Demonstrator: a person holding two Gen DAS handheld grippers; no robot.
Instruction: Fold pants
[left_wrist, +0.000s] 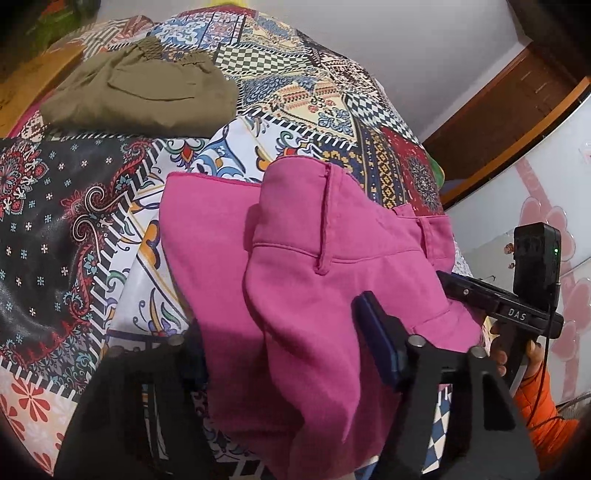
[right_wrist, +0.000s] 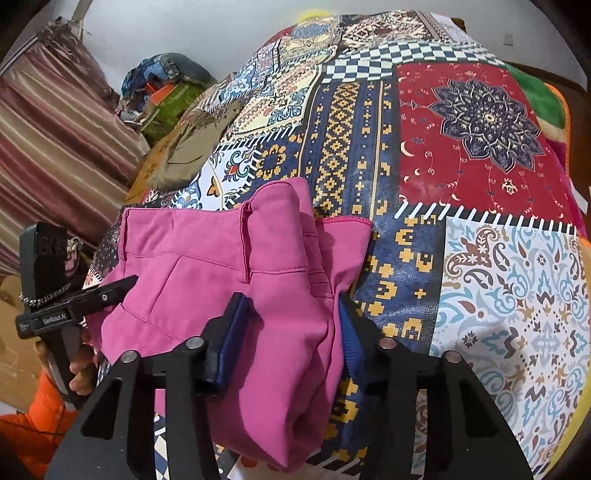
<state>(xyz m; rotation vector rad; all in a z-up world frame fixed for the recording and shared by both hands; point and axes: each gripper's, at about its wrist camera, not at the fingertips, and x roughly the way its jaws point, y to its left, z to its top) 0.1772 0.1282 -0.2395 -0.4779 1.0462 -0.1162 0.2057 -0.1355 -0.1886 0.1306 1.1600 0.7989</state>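
Now, with the pink pants (left_wrist: 325, 280) bunched on the patchwork bedspread (right_wrist: 461, 155) and fabric gathered between the pads of my left gripper (left_wrist: 288, 354) and right gripper (right_wrist: 291, 343), I should pinch firmly, lifting both evenly.

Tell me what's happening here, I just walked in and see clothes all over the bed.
A person is folding pink pants on a patchwork bedspread, a handheld gripper in each hand. The left gripper and the right gripper each have a bunch of the pink fabric between their fingers, near the waistband. Olive pants already lie folded further back on the bed.
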